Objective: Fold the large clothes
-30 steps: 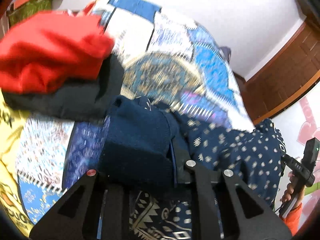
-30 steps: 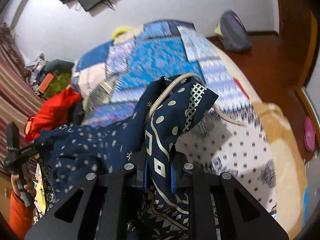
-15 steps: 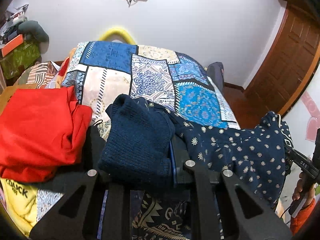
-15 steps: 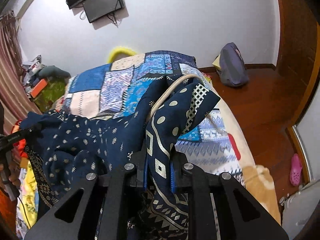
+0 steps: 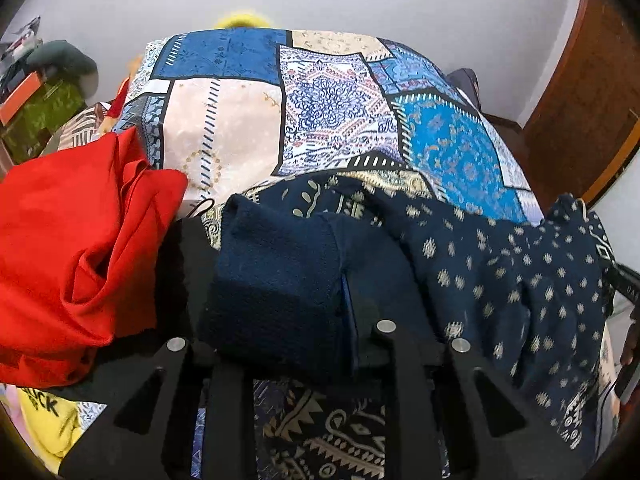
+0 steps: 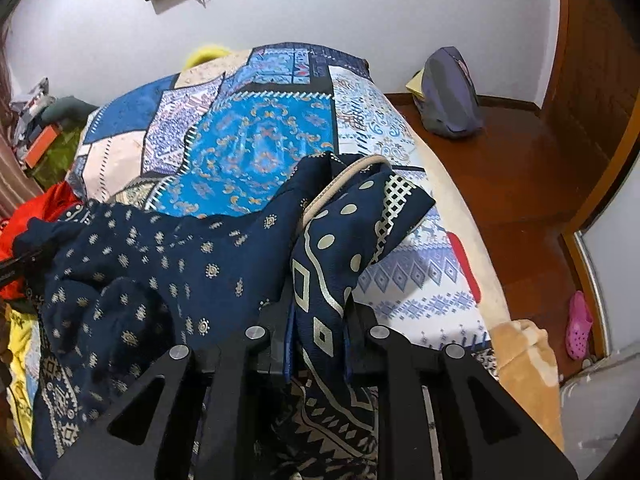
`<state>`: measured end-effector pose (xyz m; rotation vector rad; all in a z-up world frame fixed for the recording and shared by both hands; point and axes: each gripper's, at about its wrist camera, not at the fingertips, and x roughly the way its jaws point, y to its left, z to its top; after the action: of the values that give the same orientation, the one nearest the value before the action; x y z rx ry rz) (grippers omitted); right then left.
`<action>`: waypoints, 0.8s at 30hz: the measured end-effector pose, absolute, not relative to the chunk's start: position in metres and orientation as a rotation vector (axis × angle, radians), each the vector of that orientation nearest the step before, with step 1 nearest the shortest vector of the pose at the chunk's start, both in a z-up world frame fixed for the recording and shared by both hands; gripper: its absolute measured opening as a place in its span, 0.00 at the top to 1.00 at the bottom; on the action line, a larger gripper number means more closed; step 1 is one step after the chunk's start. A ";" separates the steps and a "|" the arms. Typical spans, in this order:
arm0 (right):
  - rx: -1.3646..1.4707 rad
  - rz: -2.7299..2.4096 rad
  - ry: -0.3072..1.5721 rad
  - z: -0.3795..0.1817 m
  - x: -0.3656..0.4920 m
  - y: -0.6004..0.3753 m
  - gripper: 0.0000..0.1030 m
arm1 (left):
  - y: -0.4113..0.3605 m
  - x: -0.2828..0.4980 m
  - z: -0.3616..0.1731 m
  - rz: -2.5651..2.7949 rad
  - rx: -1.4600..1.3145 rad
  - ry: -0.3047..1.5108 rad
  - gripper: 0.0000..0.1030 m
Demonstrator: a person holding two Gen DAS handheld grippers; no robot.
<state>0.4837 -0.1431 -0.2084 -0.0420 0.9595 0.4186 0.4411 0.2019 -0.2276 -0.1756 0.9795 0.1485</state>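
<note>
Left wrist view: left gripper (image 5: 320,312) and right gripper (image 6: 318,308) are carrying the navy printed garment (image 6: 152,264) over the patchwork bed (image 5: 328,120). Both jaws are opening with cloth between them. Judged step: laying it down; next, spreading it flat. Red clothing (image 5: 68,248) is crowding the left side.

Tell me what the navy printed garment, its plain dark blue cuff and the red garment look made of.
Navy printed garment: thin woven cloth, probably cotton or rayon, matte; it drapes in soft folds under a cream print.
Dark blue cuff: knit, apparently ribbed; its surface looks nubby and thick.
Red garment: smooth, light fabric, perhaps jersey or polyester, with a slight sheen on rounded creases.
</note>
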 end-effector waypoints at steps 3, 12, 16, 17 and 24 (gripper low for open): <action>-0.071 0.385 0.949 -0.199 0.475 -0.145 0.80 | 0.200 0.434 -0.223 0.164 -0.131 0.989 0.68; -0.111 0.379 0.840 -0.139 0.421 -0.167 0.64 | 0.190 0.391 -0.176 0.178 -0.088 0.942 0.55; -0.138 0.378 0.799 -0.117 0.392 -0.176 0.54 | 0.186 0.360 -0.150 0.164 -0.090 0.895 0.49; -0.141 0.381 0.798 -0.116 0.388 -0.177 0.54 | 0.185 0.353 -0.145 0.159 -0.088 0.890 0.48; -0.207 0.389 0.804 -0.107 0.343 -0.188 0.54 | 0.179 0.292 -0.122 0.131 -0.073 0.858 0.39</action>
<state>0.3429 -0.1885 -0.1069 -0.2071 0.8037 0.3887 0.2919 0.1788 -0.1222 -0.0729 0.8585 0.1313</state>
